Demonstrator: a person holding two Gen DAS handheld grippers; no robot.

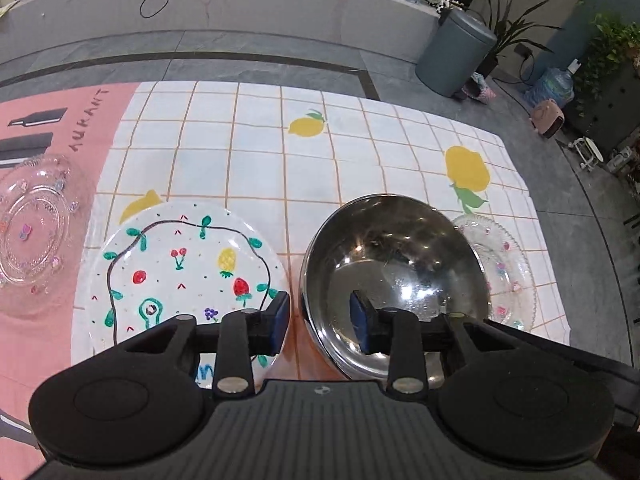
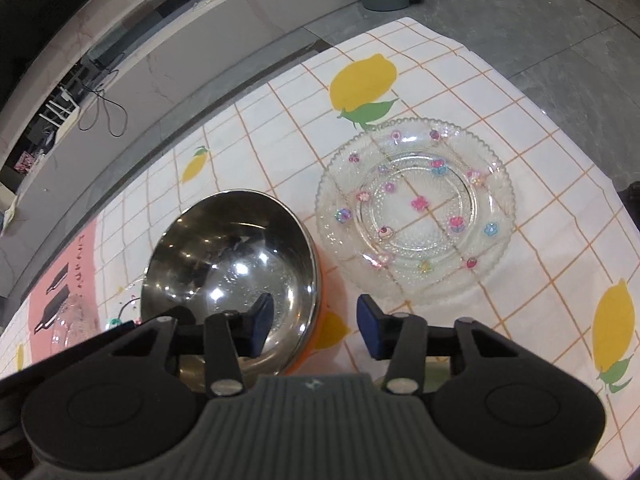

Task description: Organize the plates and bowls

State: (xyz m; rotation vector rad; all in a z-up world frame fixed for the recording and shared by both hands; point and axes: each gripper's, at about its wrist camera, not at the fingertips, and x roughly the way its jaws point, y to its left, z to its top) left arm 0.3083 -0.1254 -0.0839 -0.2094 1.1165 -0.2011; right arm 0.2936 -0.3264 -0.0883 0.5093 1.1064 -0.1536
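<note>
A steel bowl [image 1: 396,264] with an orange outside stands on the lemon-print tablecloth; it also shows in the right wrist view [image 2: 236,256]. My left gripper [image 1: 320,322] is open, its jaws astride the bowl's left rim. A painted fruit plate [image 1: 180,276] lies left of the bowl. A clear glass plate with flower dots [image 2: 416,208] lies right of the bowl, partly hidden behind it in the left wrist view [image 1: 508,272]. A second glass plate [image 1: 34,232] lies far left on the pink cloth. My right gripper [image 2: 316,322] is open, astride the bowl's right rim.
The tablecloth [image 1: 280,152] covers a low table whose far edge meets grey floor. A grey bin [image 1: 456,56], plants and a water bottle [image 1: 554,86] stand beyond at the right. A long grey counter [image 1: 200,4] runs along the back.
</note>
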